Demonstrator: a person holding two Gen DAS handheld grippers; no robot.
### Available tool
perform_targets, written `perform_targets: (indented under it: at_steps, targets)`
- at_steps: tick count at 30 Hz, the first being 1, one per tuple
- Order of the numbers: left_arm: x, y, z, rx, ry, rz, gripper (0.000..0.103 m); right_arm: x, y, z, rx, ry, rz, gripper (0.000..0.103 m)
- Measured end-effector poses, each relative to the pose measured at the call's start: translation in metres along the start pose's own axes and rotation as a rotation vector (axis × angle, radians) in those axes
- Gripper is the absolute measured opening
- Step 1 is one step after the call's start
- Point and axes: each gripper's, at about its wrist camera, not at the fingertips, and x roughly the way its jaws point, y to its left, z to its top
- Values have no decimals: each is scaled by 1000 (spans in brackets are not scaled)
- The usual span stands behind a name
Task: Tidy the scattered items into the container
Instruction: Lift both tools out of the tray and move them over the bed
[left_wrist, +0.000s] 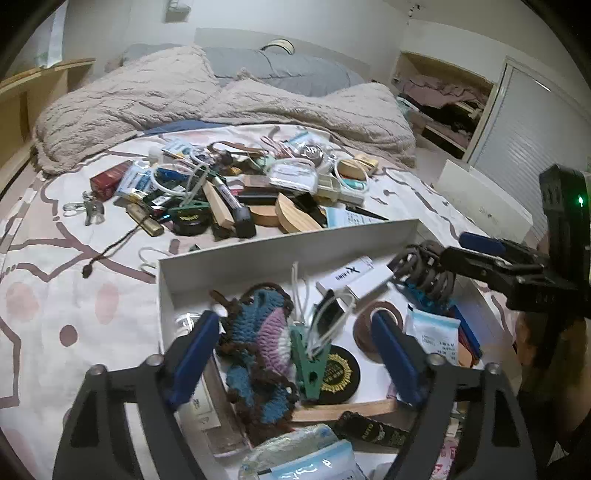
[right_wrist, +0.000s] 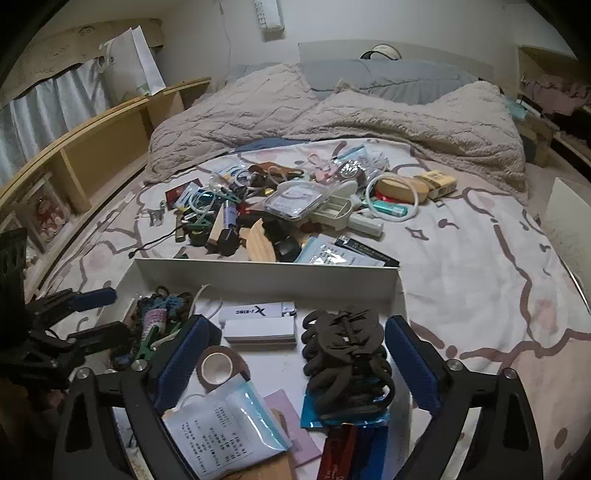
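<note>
We are holding both grippers over the white box, which is sitting on the patterned sheet near the front edge of the bed.

The left gripper is standing with its jaws wide apart, gripping nothing; a green clothes peg and a crocheted blue and purple piece are lying between its blue pads at the left side of the box, the pads apart from both.

The right gripper is also standing wide, nothing pressed between its pads. A dark hair claw is lying loose in the box between them, on a blue packet near the box's right wall.

Also lying in the box: a roll of brown tape, two white cartons toward the far wall, a printed pouch at the near edge, a round black tin.

The pile of loose items is lying on the sheet beyond the far wall of the box, mid-bed. A beige blanket is bunching toward the head of the bed.
</note>
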Motion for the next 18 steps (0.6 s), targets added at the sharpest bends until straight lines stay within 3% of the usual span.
perform_targets:
  at_steps: [4, 18]
  targets:
    - [-2, 2, 1, -2, -25, 14, 102, 1, 0, -1, -15, -5, -16, 103]
    - [-8, 15, 7, -2, -73, 92, 103, -1, -7, 3, -39, -3, -24, 103]
